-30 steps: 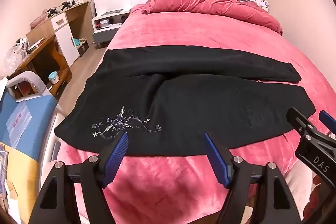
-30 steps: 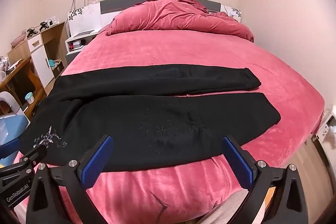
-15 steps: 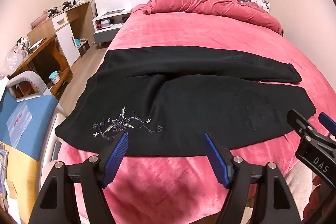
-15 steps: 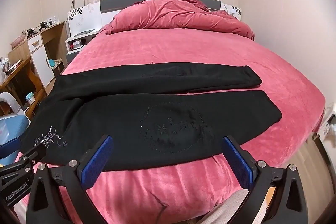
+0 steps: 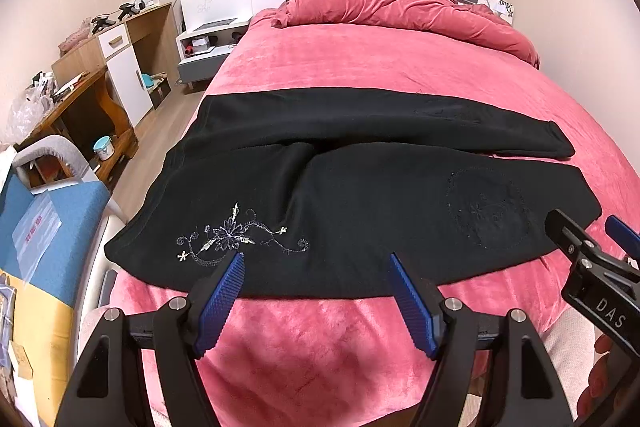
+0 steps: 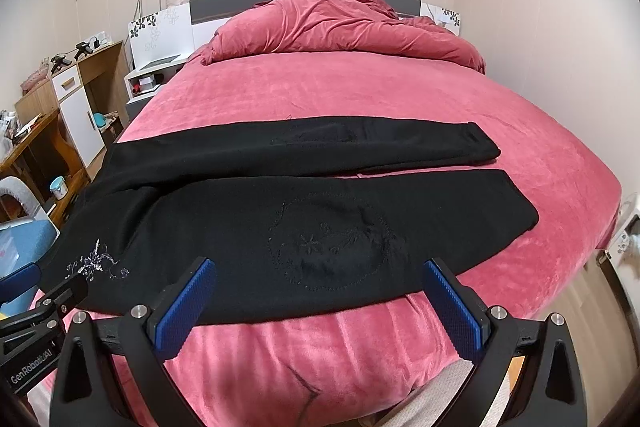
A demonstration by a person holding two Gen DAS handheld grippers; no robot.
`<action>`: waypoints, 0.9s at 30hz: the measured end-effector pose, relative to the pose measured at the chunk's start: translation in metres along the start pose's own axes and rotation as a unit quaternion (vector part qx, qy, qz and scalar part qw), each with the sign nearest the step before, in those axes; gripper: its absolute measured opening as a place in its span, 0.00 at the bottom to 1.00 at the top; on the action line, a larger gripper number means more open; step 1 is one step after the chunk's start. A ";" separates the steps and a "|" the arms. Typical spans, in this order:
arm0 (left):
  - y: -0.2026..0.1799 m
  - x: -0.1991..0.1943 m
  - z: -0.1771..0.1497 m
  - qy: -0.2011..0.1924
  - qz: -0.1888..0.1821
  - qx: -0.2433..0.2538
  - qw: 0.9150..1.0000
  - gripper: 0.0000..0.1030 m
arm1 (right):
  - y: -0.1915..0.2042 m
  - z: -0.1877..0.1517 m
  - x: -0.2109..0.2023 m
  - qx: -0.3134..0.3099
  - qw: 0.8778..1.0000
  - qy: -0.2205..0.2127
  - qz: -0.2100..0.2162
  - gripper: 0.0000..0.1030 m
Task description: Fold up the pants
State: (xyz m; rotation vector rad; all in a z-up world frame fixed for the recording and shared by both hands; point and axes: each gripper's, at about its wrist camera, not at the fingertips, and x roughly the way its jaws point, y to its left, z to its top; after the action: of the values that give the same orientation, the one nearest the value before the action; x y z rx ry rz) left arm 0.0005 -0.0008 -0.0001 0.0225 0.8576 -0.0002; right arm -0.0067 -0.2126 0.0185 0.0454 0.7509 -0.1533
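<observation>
Both tongs are spread wide with nothing between their blue pads: the left tongs (image 5: 316, 273) hang over the near hem by the waist end, the right tongs (image 6: 318, 281) over the near edge of the near leg, neither touching cloth. The pants (image 5: 352, 195) lie flat across the foot of the bed (image 5: 360, 67), waist toward the person's left, legs running right. The far leg (image 6: 340, 147) sits just beside the near leg (image 6: 320, 227), with a thin strip of pink cover showing between them toward the cuffs. A pale embroidered flower (image 5: 236, 237) marks the hip.

The fabric looks soft, thick and limp, probably a knit or fleece. It should drape and sag from any pinch, not hold a shape, and cling a little to the plush cover instead of sliding. It seems light enough for one pinch per side. Sensible holds would be the near edge at the waistband and at the near cuff, both layers together, lifted evenly so the leg carries over onto the far one without bunching at the crotch crease.
</observation>
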 end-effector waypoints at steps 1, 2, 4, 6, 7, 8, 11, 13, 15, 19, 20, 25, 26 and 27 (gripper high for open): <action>0.000 0.000 0.000 -0.001 0.000 -0.001 1.000 0.73 | 0.000 0.000 0.000 0.000 1.000 0.000 0.000 1.00; 0.000 0.000 -0.001 0.000 -0.001 -0.002 1.000 0.73 | 0.000 -0.001 0.000 0.000 1.000 -0.001 0.000 1.00; 0.001 0.001 -0.001 0.001 -0.003 -0.002 1.000 0.73 | 0.000 -0.001 0.001 -0.001 1.000 -0.001 -0.001 1.00; 0.001 0.001 -0.002 0.000 -0.003 -0.003 1.000 0.73 | -0.001 -0.001 0.000 0.001 1.000 -0.002 -0.001 1.00; 0.002 0.001 -0.002 0.000 -0.003 -0.003 1.000 0.73 | -0.001 -0.001 0.000 0.001 1.000 -0.002 -0.001 1.00; 0.002 0.001 -0.002 0.000 -0.004 -0.003 1.000 0.73 | -0.001 -0.001 0.000 0.000 1.000 -0.002 -0.002 1.00; 0.001 0.001 -0.002 0.000 -0.006 -0.004 1.000 0.73 | -0.001 -0.001 0.000 0.001 1.000 -0.001 -0.001 1.00; 0.001 0.001 -0.002 -0.001 -0.006 -0.003 1.000 0.73 | -0.001 0.000 0.000 0.000 1.000 0.000 0.001 1.00; 0.001 0.001 -0.002 -0.001 -0.006 -0.001 1.000 0.73 | -0.002 0.000 -0.001 0.000 1.000 -0.002 0.004 1.00; 0.001 0.001 -0.002 0.001 -0.007 -0.002 1.000 0.73 | -0.001 0.001 -0.001 -0.004 1.000 -0.003 0.010 1.00; 0.001 0.001 -0.002 0.002 -0.007 -0.002 1.000 0.73 | -0.001 0.001 -0.001 -0.005 1.000 -0.002 0.010 1.00; 0.000 0.002 -0.002 0.004 -0.009 0.000 1.000 0.73 | 0.001 0.000 0.001 -0.007 1.000 0.001 0.011 1.00; 0.000 0.002 -0.003 0.003 -0.009 0.000 1.000 0.73 | 0.001 0.001 0.002 -0.007 1.000 0.001 0.011 1.00; 0.000 0.002 -0.003 0.003 -0.009 0.000 1.000 0.73 | 0.001 0.000 0.001 -0.006 1.000 0.001 0.011 1.00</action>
State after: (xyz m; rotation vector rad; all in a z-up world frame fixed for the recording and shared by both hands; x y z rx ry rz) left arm -0.0004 -0.0011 -0.0032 0.0152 0.8642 -0.0173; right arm -0.0053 -0.2117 0.0180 0.0414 0.7527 -0.1281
